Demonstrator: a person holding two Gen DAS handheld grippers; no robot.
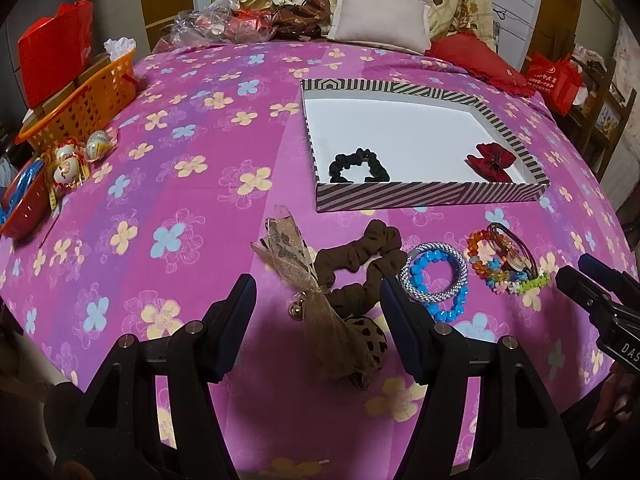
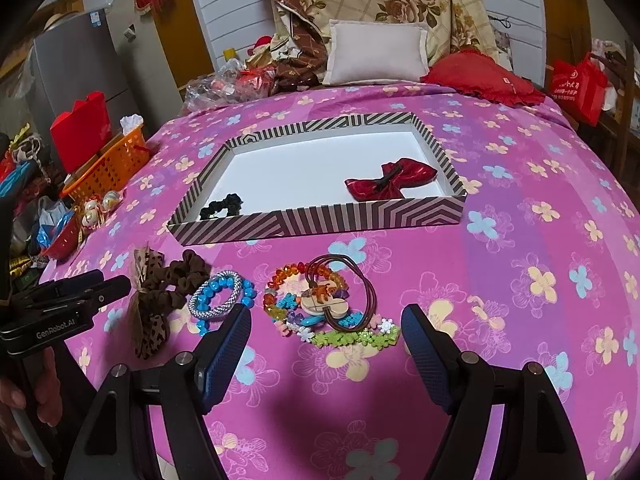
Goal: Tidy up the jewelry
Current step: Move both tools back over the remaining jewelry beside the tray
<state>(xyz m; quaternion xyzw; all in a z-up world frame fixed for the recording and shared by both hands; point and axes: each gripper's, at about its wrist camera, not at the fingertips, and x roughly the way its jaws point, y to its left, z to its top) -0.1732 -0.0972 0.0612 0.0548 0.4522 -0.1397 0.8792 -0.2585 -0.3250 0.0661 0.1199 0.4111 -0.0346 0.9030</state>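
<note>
A striped box lid [image 1: 432, 197] [image 2: 320, 220] with a white floor lies on the pink flowered bedspread. Inside it rest a black scrunchie [image 1: 358, 166] [image 2: 222, 205] and a red bow clip [image 1: 492, 160] [image 2: 390, 178]. Nearer the front lie a brown scrunchie with a gauze bow [image 1: 352, 276] [image 2: 160, 288], blue and silver bracelets [image 1: 436, 280] [image 2: 222, 294], and a pile of bead bracelets with a brown cord tie [image 1: 504, 260] [image 2: 328, 300]. My left gripper [image 1: 318, 300] stands open over the brown bow. My right gripper [image 2: 326, 328] is open above the bead pile.
An orange basket [image 1: 92, 100] [image 2: 116, 164] with red boxes sits at the bed's left edge, beside small round ornaments [image 1: 72, 162] and a red bowl [image 1: 22, 210]. Pillows [image 2: 376, 54], a red cushion [image 2: 480, 76] and crumpled wrappers crowd the headboard end.
</note>
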